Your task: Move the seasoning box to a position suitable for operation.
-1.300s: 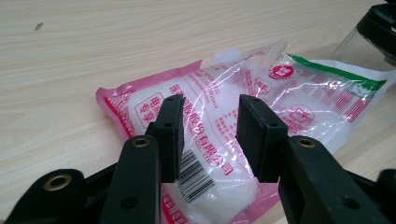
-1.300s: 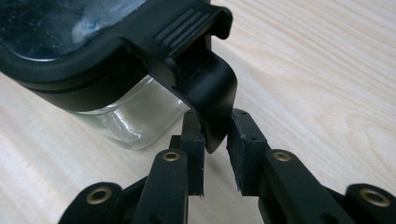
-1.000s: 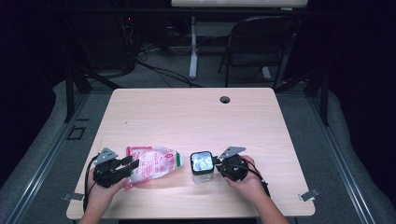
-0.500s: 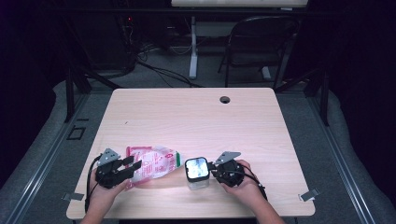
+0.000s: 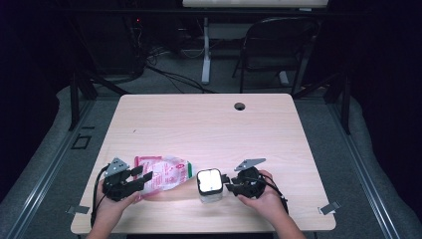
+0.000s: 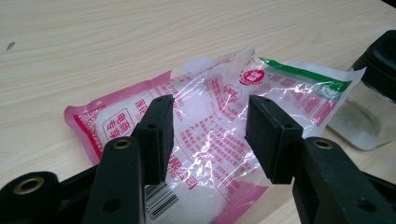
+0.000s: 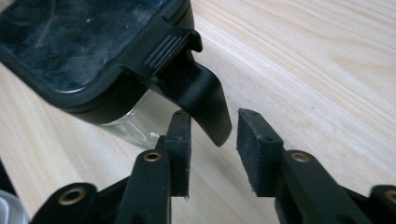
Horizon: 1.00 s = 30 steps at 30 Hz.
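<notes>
A pink and white plastic bag (image 5: 164, 172) of white grains lies flat near the table's front left. My left gripper (image 5: 143, 178) (image 6: 210, 135) hovers over the bag (image 6: 210, 102) with its jaws apart, not pinching it; they have just been opening. To the right stands a glass jar with a black-rimmed lid (image 5: 209, 183) (image 6: 369, 116). My right gripper (image 5: 228, 184) (image 7: 212, 149) sits at the jar's right side. The black latch tab (image 7: 205, 102) of the lid (image 7: 84, 42) hangs between its jaws, which have just been opening and do not press on it.
The wooden table (image 5: 209, 129) has a round cable hole (image 5: 240, 106) at the back. A folding chair (image 5: 278, 45) and a desk leg stand beyond the table. Both hands rest close to the front edge.
The jar and my right gripper shifted slightly left and toward the front edge, then the right jaws opened off the latch. The left jaws widened over the bag.
</notes>
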Available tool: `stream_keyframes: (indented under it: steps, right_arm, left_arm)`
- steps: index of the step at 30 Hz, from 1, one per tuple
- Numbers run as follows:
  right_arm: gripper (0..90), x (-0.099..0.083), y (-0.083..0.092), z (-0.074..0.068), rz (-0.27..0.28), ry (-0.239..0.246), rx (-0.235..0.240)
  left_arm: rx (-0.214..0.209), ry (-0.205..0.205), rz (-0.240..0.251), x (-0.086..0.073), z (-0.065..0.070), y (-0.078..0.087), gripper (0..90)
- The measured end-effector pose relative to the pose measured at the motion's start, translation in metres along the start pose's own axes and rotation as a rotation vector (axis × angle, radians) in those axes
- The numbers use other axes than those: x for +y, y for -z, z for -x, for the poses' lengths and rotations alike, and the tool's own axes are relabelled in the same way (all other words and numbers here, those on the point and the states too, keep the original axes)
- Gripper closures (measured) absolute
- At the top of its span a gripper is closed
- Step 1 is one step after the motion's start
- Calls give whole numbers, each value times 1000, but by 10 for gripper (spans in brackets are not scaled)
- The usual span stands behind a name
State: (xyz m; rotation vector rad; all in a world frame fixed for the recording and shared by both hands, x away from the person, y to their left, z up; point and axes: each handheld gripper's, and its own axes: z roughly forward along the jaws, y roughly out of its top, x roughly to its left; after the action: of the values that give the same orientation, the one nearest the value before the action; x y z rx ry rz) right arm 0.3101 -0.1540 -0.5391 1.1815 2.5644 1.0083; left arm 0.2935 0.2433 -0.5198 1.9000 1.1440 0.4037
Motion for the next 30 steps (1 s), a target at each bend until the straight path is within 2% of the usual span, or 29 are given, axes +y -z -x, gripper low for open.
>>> stream_keyframes:
  steps: [2,4,5,8,11,13,17,18,19,21,23,25,27,30]
  right_arm:
    - [622,1,5,1,-21,-4,-4]
    - [615,3,9,1,-14,-7,0]
    - [616,4,12,1,-18,-10,10]
    - [617,7,19,0,-25,-28,-5]
    - [614,11,26,0,-37,-56,-23]
    - [603,15,32,0,-37,-66,-27]
    - [551,24,44,0,-6,-100,-37]
    - [541,25,46,1,-3,-98,-42]
    - [541,29,49,1,8,-93,-55]
    - [545,31,51,1,6,-91,-63]
    - [550,39,57,1,31,-124,-74]
    - [550,42,58,1,38,-133,-73]
    - [550,46,58,1,41,-141,-76]
    - [535,50,57,-1,37,-146,-87]
  left_arm:
    - [-3,-1,-9,2,1,0,497]
    - [3,2,-11,4,2,-1,499]
    - [-3,15,-7,5,3,-1,498]
    - [-35,45,-9,10,4,-2,474]
    - [-42,47,-4,18,9,-4,460]
    - [-54,58,-27,24,12,-7,460]
    - [-84,52,-53,36,20,-14,488]
    - [-92,48,-50,38,22,-16,492]
    - [-124,47,-51,42,24,-20,516]
    - [-141,46,-49,45,26,-22,539]
    - [-151,24,-37,48,29,-26,564]
    - [-165,14,-23,52,32,-28,579]
    - [-157,-16,-28,57,35,-29,595]
    - [-144,-34,-30,63,39,-31,597]
